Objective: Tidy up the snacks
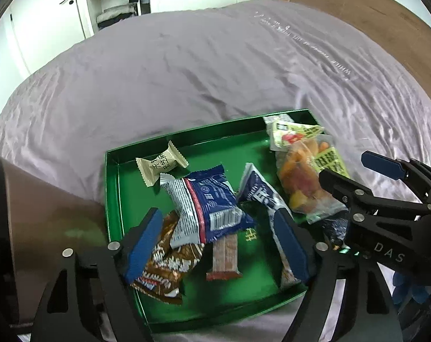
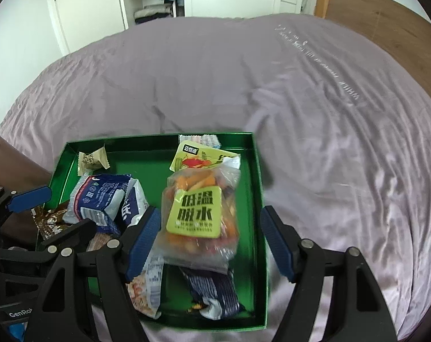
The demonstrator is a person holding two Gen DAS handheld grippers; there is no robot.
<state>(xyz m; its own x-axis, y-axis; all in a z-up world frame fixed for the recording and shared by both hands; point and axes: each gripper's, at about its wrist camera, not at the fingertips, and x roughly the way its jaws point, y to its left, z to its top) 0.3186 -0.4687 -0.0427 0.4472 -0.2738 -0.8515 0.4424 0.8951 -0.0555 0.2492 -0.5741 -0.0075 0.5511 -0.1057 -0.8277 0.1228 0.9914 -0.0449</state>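
Note:
A green tray (image 1: 113, 199) lies on a bed and holds several snack packets. My left gripper (image 1: 218, 245) is open just above a blue-and-white packet (image 1: 207, 205), a brown packet (image 1: 170, 262) and a thin red bar (image 1: 225, 259). A beige candy (image 1: 161, 164) lies at the tray's far left. My right gripper (image 2: 209, 245) is open around a clear bag of dried fruit with a yellow-green label (image 2: 198, 213), not gripping it. The tray (image 2: 258, 185) and a blue packet (image 2: 101, 199) also show in the right wrist view. The right gripper (image 1: 358, 171) shows in the left wrist view.
The tray rests on a wrinkled mauve bedsheet (image 1: 187, 71) that spreads far and right. A wooden headboard (image 1: 372, 14) stands at the right. White wardrobe doors and shelves (image 1: 115, 0) are at the back. A dark brown surface (image 1: 44, 228) lies left of the tray.

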